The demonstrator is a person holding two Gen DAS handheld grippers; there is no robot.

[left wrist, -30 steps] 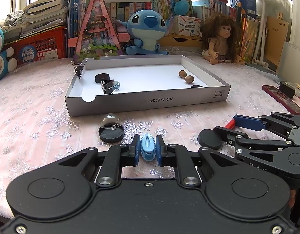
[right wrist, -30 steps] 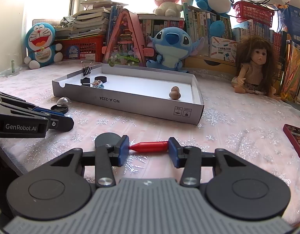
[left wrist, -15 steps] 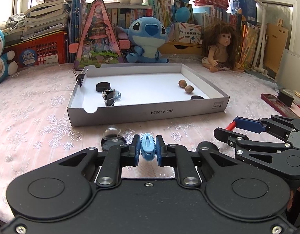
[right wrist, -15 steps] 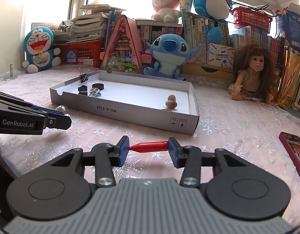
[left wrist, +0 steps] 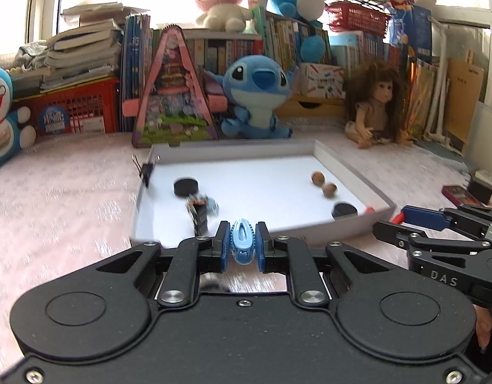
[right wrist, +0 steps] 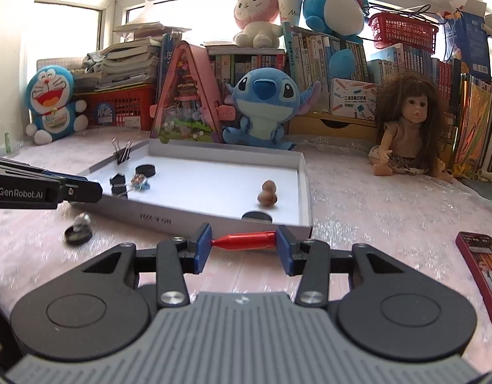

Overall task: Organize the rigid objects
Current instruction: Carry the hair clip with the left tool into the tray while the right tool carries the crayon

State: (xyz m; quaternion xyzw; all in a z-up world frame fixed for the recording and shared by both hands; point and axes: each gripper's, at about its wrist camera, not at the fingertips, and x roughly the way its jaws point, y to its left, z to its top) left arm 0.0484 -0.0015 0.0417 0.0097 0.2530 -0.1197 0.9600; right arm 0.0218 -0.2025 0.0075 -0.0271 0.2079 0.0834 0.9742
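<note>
My left gripper (left wrist: 242, 245) is shut on a small light-blue oval toy (left wrist: 242, 244), held above the near wall of the white box lid (left wrist: 348, 168). My right gripper (right wrist: 243, 245) is shut on a red pointed cap (right wrist: 246, 240), clamped end to end, just in front of the box lid (right wrist: 305, 185) and its near right corner. Inside the lid lie black discs (left wrist: 186, 186), two brown nuts (left wrist: 323, 183), binder clips (right wrist: 118, 185) and a small blue-brown piece (left wrist: 203, 204). In the left wrist view the right gripper (left wrist: 406, 217) shows at the right.
A black disc with a clear dome (right wrist: 78, 229) lies on the pink cloth left of the lid. A red flat case (right wrist: 484, 262) lies at the right. Behind the lid stand a blue plush (right wrist: 265, 108), a doll (right wrist: 406, 128), a pink triangular house (right wrist: 185, 99) and books.
Both grippers have risen and moved toward the box lid with their objects still held. The lid looks nearer and its inside shows more from above.
</note>
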